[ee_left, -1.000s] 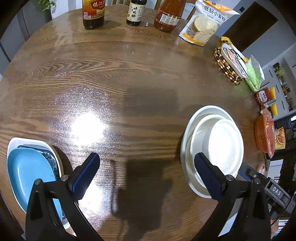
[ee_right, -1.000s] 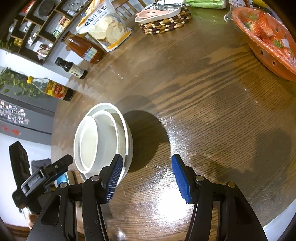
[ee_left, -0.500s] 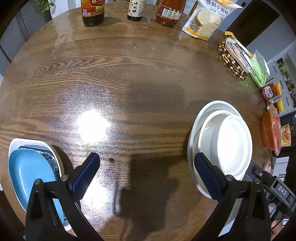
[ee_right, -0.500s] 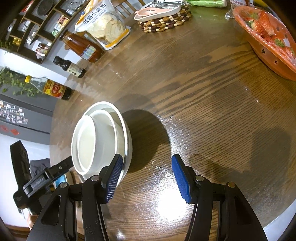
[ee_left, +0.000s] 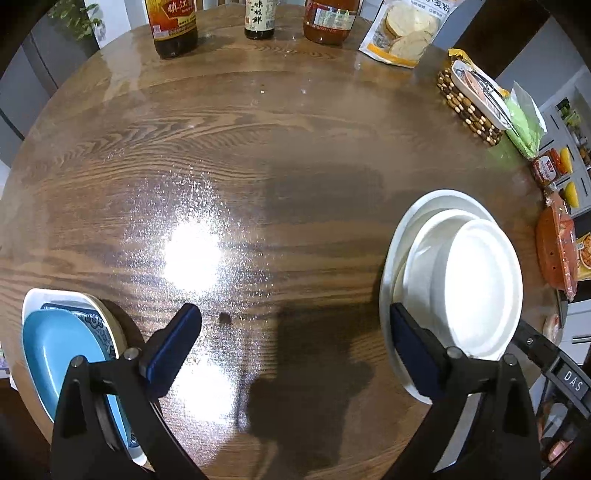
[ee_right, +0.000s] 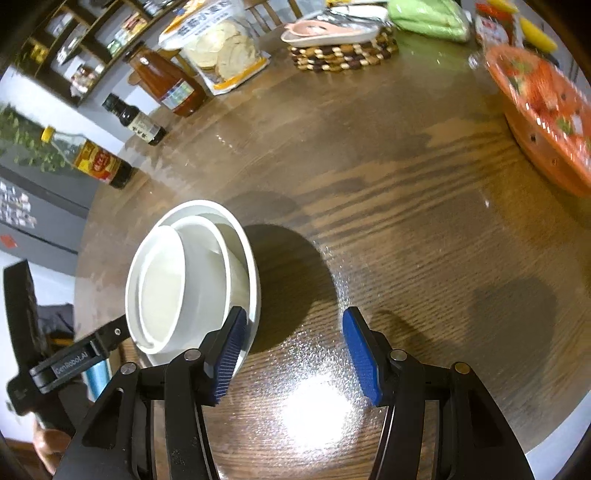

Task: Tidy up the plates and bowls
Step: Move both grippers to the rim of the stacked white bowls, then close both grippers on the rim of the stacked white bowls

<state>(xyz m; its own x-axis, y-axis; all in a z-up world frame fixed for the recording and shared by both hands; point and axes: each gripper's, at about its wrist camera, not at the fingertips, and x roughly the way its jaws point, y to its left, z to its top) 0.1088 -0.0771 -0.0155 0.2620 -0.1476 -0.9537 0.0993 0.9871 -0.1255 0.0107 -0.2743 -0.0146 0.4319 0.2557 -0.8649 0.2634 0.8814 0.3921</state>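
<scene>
A stack of white bowls [ee_left: 465, 273] sits on the round wooden table [ee_left: 258, 147] at the right; it also shows in the right wrist view [ee_right: 192, 277], nested three deep. A stack of plates [ee_left: 62, 347], light blue on top of a blue-patterned one and a white one, lies at the table's near left edge. My left gripper [ee_left: 291, 343] is open and empty above the table between the two stacks. My right gripper [ee_right: 291, 354] is open and empty, its left finger [ee_right: 227, 362] close beside the bowl stack's rim.
Three sauce bottles [ee_left: 255, 18] and a bag of flour [ee_left: 402, 33] stand at the far edge. A beaded trivet with a pink dish [ee_left: 472, 99], a green bag [ee_left: 524, 122] and an orange strainer bowl [ee_right: 543, 110] line the right side.
Both grippers have drifted slightly; the bowl stack sits closer and larger in both views. The right view has tilted, showing more of the far edge. Both grippers stay open.
</scene>
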